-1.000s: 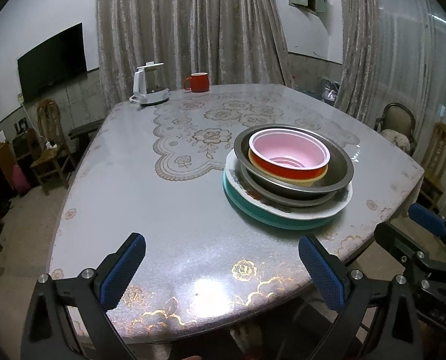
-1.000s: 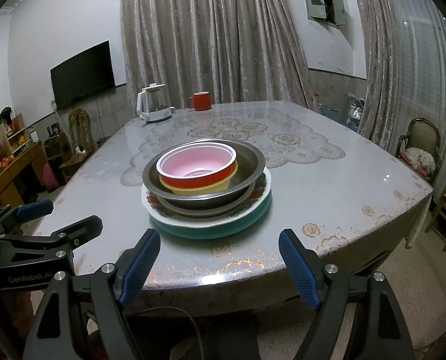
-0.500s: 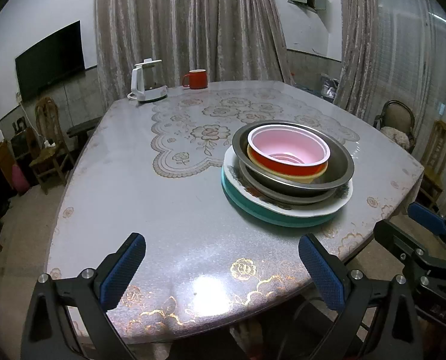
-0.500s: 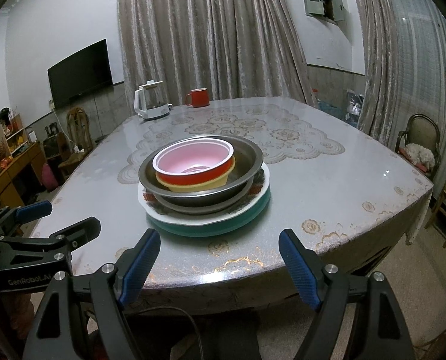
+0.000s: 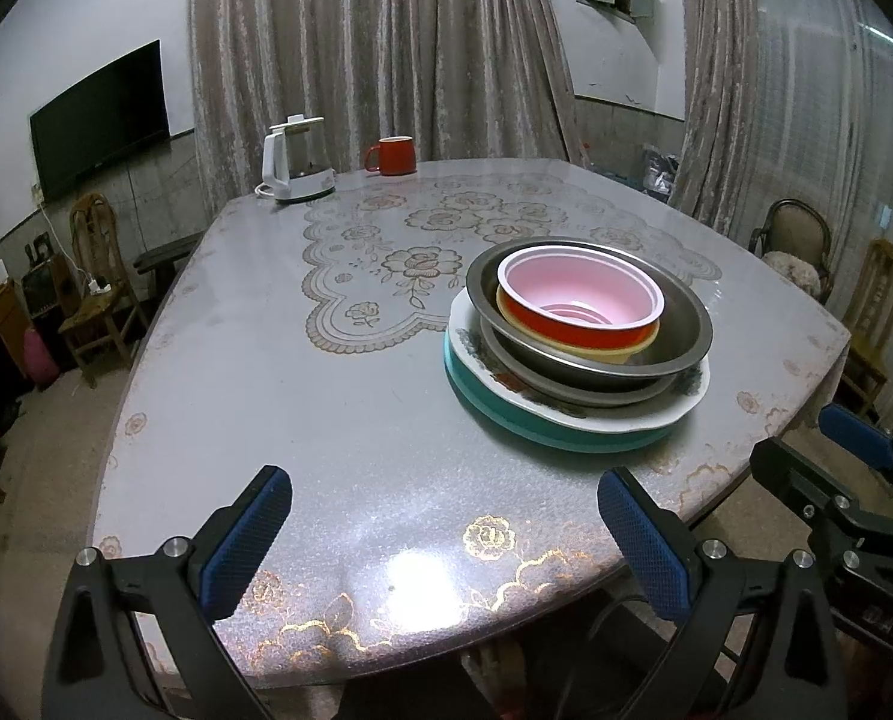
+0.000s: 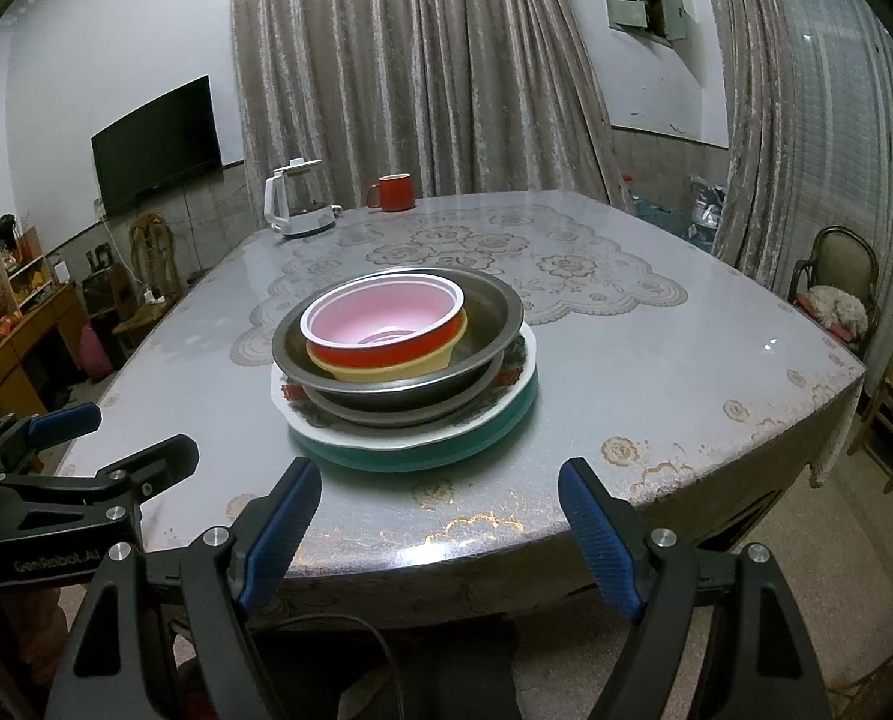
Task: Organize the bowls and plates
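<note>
Blue rubber pads on both tools, nearest the cameras. Left gripper (image 5: 443, 531) hangs over the near table edge, jaws spread wide, nothing between them. Right gripper (image 6: 440, 531) likewise wide and empty, just off the near edge, aimed at the stack. Table (image 6: 656, 360) has a glossy cover with lace print.

Dishes already sit nested in one pile near the front: teal plate (image 6: 422, 456) at the bottom, white patterned plate (image 6: 398, 435) on it, two steel bowls (image 6: 482, 324), then a yellow bowl (image 6: 386, 372), and a red bowl with pink inside (image 6: 386, 324) on top. From the left view the pile lies right of centre (image 5: 578, 336).

Judgement: stacking looks finished or nearly so; both tools stand clear of the pile. If anything remains, it is squaring the pile, which leans slightly off-centre; that would call for a gentle nudge at the rims.

Farther back: white kettle (image 6: 296, 204) and red mug (image 6: 395, 192) at the far edge, well apart from the pile. Nothing blocks the approach. Curtains, a wall TV and chairs beyond.
</note>
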Demonstrator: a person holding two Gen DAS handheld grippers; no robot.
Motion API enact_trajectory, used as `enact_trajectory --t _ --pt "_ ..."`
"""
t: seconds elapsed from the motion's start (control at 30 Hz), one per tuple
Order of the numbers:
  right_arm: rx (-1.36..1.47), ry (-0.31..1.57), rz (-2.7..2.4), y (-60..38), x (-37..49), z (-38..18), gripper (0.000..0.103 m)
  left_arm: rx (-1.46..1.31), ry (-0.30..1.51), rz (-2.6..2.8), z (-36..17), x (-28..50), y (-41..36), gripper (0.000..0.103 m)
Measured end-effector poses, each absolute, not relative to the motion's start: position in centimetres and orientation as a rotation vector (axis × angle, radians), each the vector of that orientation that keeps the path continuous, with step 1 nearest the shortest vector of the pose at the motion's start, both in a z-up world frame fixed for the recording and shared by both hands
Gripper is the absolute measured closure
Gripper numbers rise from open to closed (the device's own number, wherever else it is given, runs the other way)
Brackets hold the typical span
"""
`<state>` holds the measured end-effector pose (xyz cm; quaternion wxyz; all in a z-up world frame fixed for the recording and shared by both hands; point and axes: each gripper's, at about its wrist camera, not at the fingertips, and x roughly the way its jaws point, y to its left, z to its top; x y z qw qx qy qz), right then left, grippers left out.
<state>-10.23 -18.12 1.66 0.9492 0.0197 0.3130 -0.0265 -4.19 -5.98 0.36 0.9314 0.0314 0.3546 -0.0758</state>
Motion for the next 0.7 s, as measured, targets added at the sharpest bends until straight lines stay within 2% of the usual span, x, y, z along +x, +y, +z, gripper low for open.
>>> enact_trajectory --t 0.7 --pt "0.048 0.654 -0.051 -18.5 -9.6 1.3 0.02 0.055 0.751 -0.215 -0.3 -3.1 -6.6 0.0"
